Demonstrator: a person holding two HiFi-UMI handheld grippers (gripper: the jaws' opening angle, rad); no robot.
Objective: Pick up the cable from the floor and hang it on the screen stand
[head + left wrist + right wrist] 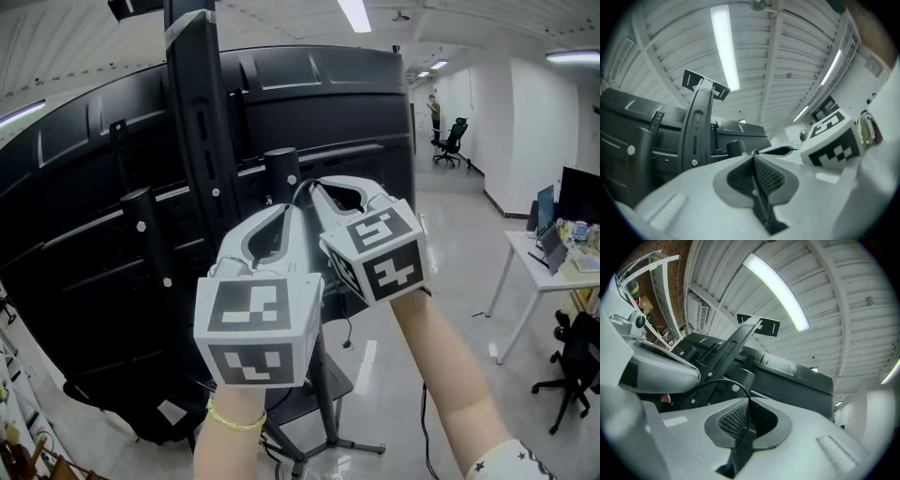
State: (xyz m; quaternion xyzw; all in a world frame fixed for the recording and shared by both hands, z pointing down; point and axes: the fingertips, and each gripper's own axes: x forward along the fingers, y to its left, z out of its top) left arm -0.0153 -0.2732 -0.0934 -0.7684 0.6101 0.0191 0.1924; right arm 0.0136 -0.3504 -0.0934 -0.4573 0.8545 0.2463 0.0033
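Both tongs were raised side by side in front of the back of a large curved black screen, well above the glossy pale floor. The left tongs were pressed together. The left gripper view showed their ribbed dark pads meeting along one line at the tip, with nothing between them.

The right tongs, just beside the left ones and a little higher, were pinching the thin black cable. In the right gripper view the cable ran down between the mesh pads, came out at the tip, and curved up and over to the left in a loop. The cable was therefore off the floor, held up next to the black screen stand.

The upright column of the stand rose to the left of both tongs. A short black cylindrical post stood on the screen's back directly beyond the two tips. The cable's loop passed in front of this post; whether it touched it could not be told.

The white marker cube of the left tongs sat nearest the camera, above a wrist wearing a yellow beaded bracelet. At the right edge of the room stood a white tabletop carrying small items.
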